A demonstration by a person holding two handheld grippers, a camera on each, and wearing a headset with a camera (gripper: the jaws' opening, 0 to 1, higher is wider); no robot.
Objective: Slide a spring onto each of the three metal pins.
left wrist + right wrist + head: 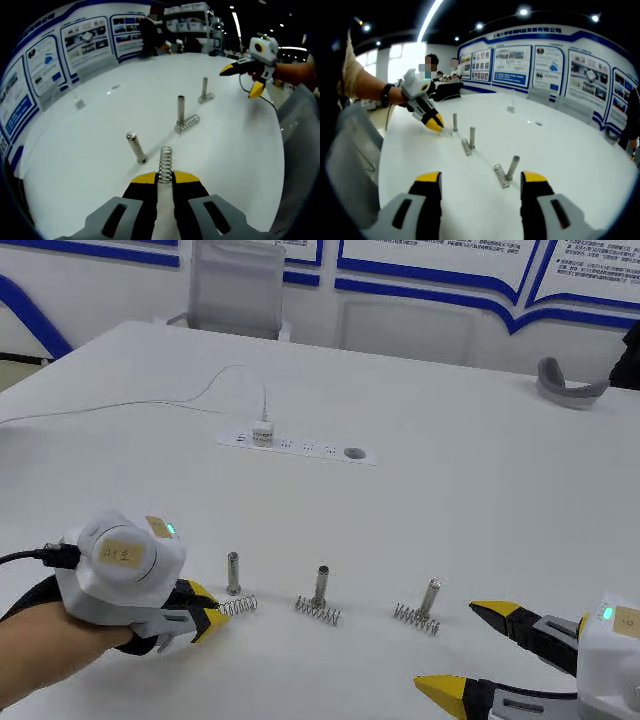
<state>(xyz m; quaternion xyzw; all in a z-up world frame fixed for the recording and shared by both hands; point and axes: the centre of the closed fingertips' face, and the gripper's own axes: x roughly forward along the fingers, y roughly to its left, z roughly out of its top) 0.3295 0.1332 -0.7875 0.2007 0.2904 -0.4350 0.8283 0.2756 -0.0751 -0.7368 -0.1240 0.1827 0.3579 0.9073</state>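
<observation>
- I have three metal pins standing upright in a row across the near part of the desk (450, 500): the left pin (233, 573), the middle pin (321, 585) and the right pin (429, 597).
- None of the pins carries a spring. All three shafts are bare from base to top.
- The left spring (238, 606) lies on its side just right of the left pin's base.
- The middle spring (318, 611) lies flat against the foot of the middle pin, and the right spring (415, 618) does the same at the right pin. Neither has been lifted.
- The left tool (205, 618) is low on the desk with its jaws drawn together on the near end of the left spring. In the left gripper view the coil runs out straight from between the yellow tips.
- The right tool (462, 648) is on the near right, apart from the right pin. Its jaws are spread wide and hold nothing.
- Progress, in my judgement: nothing is done out of three. The first pickup is under way, with the left spring gripped but not yet raised or lined up over its pin.
- What is left: seat the left spring, then do the middle and right ones in full.
</observation>
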